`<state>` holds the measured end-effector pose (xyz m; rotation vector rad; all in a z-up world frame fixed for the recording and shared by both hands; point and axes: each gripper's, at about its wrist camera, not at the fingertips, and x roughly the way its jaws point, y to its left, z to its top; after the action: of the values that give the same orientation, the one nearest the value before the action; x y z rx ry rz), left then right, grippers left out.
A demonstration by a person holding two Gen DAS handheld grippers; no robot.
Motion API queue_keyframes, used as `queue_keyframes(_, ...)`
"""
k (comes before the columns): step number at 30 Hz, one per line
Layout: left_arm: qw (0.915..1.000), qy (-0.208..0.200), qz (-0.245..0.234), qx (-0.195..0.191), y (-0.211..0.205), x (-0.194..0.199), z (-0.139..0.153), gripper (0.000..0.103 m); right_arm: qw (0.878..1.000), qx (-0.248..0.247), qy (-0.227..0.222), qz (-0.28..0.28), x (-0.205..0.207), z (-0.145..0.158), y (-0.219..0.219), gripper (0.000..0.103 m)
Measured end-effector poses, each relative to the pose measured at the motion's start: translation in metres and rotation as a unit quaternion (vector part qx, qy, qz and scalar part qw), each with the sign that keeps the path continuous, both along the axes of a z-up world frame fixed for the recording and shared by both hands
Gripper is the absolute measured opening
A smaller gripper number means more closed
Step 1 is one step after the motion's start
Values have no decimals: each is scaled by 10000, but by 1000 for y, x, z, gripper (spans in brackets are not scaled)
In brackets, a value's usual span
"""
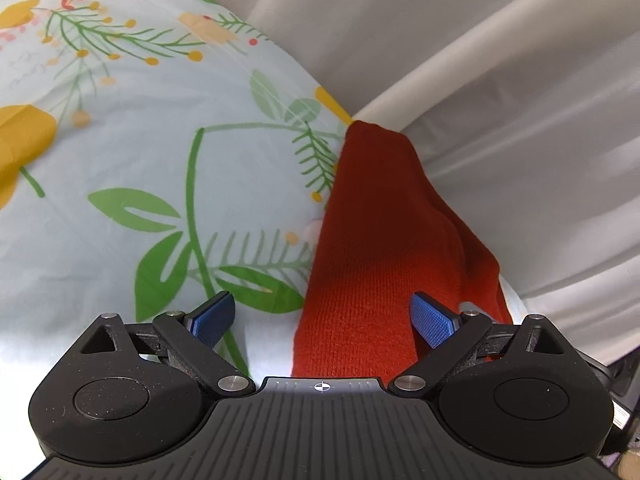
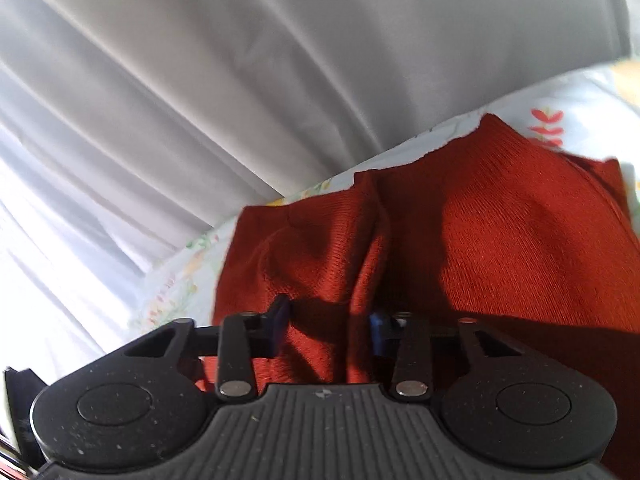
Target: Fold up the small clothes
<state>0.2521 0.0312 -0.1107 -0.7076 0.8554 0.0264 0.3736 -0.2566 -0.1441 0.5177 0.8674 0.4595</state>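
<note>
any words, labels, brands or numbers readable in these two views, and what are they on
No text can be read in either view.
Floral sheet: faint grey script-like marks near the left edge, too pale and small to read.
Left claw: only a round crosshair mark on its body, no letters.
Right claw: a small emblem on its body, blurred.
Red knit garment: no tag or print visible.

Left of the red knit garment the flowered sheet lies flat and bare, giving a gripper wide room to pass. Along the far edge hangs a white curtain in folds, close behind the garment, so little room is left there. In the right wrist view the garment rises in bunched ridges, filling the ground ahead of the right gripper.
</note>
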Motion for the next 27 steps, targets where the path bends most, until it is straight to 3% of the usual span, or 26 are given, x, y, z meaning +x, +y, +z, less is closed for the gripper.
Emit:
queue_keyframes(4, 9998, -37, -81, 169, -7, -7, 7, 98, 9927, -1099, -499, -39, -7, 15, 20, 11)
queue_keyframes(7, 9985, -188, -134, 500, -14, -19, 19, 98, 9696, -2012, -1391, -65, -30, 41, 33, 10)
queue_keyframes(9, 9971, -241, -242, 680, -20, -27, 25, 98, 9598, -2264, -1648, -178, -40, 52, 29, 10)
queue_keyframes(13, 9939, -303, -468, 953, -33, -40, 28, 98, 9430, -2755, -1799, -487, -48, 57, 9, 10)
queue_keyframes(19, 9839, -289, -1142, 1347, -65, -56, 20, 98, 9188, -3496, -1514, -1033, -51, 24, -20, 10)
queue_keyframes(21, 9821, -255, -1241, 1397, -72, -58, 17, 98, 9323, -3188, -1288, -1122, -49, 15, -35, 11)
queue_keyframes(24, 9797, -234, -1272, 1530, -76, -58, 15, 98, 9565, -2312, -1065, -1425, -64, 26, -64, 18)
queue_keyframes(26, 9798, -224, -1239, 1554, -77, -58, 17, 98, 9695, -1623, -847, -1632, -80, 30, -85, 31)
queue_keyframes(27, 9790, -228, -1220, 1616, -79, -59, 19, 98, 9748, -1222, -704, -1729, -94, 29, -99, 43)
